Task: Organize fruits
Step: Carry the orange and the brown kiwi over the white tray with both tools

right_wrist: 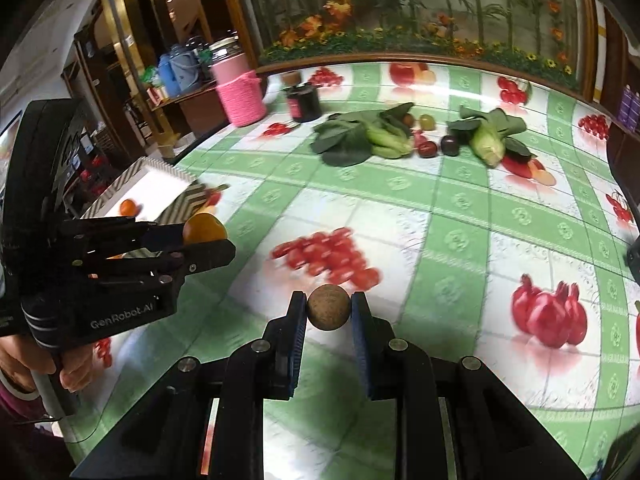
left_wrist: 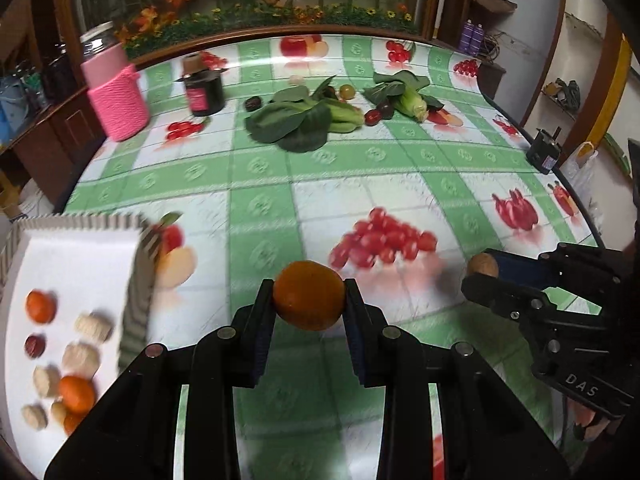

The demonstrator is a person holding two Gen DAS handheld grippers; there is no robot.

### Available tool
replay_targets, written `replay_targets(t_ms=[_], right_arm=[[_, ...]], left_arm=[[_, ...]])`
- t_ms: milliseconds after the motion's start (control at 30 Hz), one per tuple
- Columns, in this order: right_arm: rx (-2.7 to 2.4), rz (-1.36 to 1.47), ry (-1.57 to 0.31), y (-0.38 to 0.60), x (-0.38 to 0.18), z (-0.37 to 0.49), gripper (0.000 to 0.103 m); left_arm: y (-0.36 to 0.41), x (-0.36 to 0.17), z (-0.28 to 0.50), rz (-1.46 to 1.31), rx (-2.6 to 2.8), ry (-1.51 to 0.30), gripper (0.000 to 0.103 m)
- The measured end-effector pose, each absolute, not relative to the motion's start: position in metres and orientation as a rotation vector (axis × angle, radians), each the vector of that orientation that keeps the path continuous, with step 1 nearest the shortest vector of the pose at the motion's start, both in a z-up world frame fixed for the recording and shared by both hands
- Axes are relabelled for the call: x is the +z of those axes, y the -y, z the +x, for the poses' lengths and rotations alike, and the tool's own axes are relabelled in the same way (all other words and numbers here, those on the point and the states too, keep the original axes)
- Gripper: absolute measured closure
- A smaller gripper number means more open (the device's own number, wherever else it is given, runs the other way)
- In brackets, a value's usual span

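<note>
Fingers [left_wrist: 260,320] pinching smooth round orange [left_wrist: 309,295]

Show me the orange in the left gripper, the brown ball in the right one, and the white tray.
orange [left_wrist: 309,295], left wrist view, middle of its skin
brown ball [right_wrist: 329,306], right wrist view, its centre
white tray [left_wrist: 80,252], left wrist view, bare floor

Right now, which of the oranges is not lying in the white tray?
The orange held between the jaws of the left gripper, above the tablecloth. The other oranges lie inside the tray.
</note>
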State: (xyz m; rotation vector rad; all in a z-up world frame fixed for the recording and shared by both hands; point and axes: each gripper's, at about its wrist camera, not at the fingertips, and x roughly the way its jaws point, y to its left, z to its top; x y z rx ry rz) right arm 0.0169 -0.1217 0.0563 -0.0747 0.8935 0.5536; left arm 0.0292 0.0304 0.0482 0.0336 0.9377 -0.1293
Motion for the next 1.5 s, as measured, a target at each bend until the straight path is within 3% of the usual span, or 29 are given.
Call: replay_targets(t_ms=[1500], right_arm=[[0.828, -0.239, -0.914, -0.045, 0.054, -0.073, 0.080]], left_arm=[[-0.177, 0.055, -0.076, -0.037, 0.130, -0.871, 0.073]])
